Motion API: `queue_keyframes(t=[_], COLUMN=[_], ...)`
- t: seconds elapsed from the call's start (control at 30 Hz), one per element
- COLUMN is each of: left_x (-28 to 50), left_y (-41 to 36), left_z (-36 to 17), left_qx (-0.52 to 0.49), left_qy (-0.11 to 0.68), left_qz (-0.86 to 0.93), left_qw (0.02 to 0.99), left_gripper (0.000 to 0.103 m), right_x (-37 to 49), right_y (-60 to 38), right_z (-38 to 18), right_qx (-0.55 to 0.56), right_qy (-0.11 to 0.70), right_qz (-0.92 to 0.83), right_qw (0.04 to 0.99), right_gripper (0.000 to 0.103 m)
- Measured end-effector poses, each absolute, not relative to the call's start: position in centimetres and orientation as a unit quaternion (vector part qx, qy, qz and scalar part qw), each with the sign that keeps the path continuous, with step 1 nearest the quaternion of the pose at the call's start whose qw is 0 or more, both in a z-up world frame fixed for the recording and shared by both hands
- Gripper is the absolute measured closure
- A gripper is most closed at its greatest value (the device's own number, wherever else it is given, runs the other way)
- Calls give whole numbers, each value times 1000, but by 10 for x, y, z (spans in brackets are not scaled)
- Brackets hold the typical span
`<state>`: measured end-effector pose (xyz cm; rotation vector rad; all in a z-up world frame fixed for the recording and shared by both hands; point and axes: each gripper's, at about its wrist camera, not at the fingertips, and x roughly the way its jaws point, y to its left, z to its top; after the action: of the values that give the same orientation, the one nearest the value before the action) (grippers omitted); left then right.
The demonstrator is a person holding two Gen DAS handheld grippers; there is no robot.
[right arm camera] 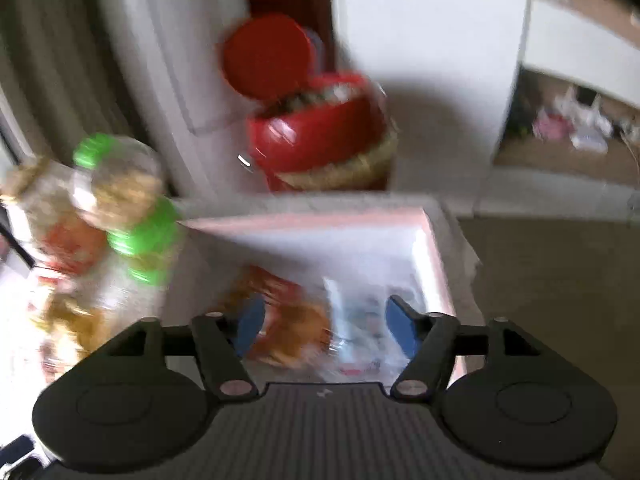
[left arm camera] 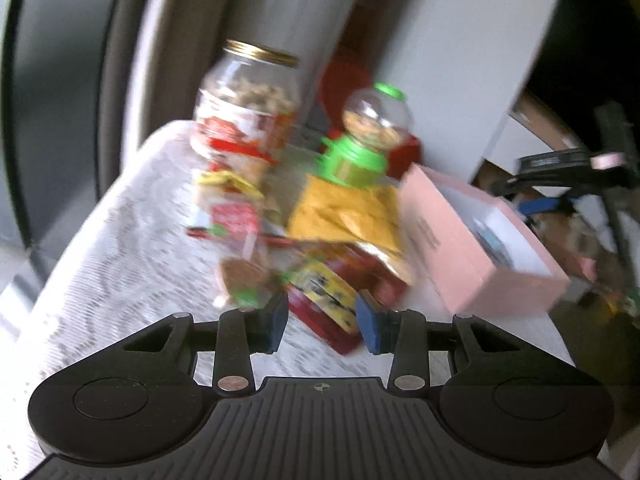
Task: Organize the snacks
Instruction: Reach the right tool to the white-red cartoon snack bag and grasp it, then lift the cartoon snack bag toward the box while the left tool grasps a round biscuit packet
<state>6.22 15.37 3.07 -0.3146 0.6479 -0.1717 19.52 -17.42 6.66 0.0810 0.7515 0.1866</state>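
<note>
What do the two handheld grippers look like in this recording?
Both match: the left gripper and right gripper have black plastic bodies with ribbed top plates, round side discs, black linkage arms with silver pivot pins, and blue finger pads. No hands, sleeves or cables show.

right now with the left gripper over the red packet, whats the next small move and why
Probably ease the left gripper down and forward so its open jaws straddle the red and yellow snack packet lying on the tablecloth, then close. The packet lies loose just ahead of the fingertips, and the pink box beside it is open to receive it.
</note>
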Motion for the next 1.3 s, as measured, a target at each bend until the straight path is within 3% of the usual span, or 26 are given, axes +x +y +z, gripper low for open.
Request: queue_keyframes(t=[0.2,0.5,0.67,0.83,1.17,1.23,1.27,1.3], left_x=[67,78,91,101,80,78,78,77], left_y=[177,187,189,199,206,210,211,211], left_z=[34,26,26,32,15,11,10,9], left_qx=[-163,-150,-144,-149,-157,-167,-169,-169], left_qy=[309,334,325,296,308,313,317,321], left_qz=[-42,-57,-55,-29,-27,-30,-32,-33], left_qw=[936,929,933,943,938,934,933,931], left_gripper=[61,61,61,61,61,61,61,61], right_x=[166,192,206,201,241,239,235,231], right_y=[-87,27,17,15,107,116,118,118], right_z=[83,39,26,47,26,22,22,23], right_qx=[-6,-132,-99,-46,12,-4,-15,-25], right_qy=[348,375,422,415,467,467,463,460], right_qz=[212,262,273,274,224,236,242,249], right_qw=[913,879,859,866,855,852,853,852], right_gripper=[20,20,21,21,21,31,45,52])
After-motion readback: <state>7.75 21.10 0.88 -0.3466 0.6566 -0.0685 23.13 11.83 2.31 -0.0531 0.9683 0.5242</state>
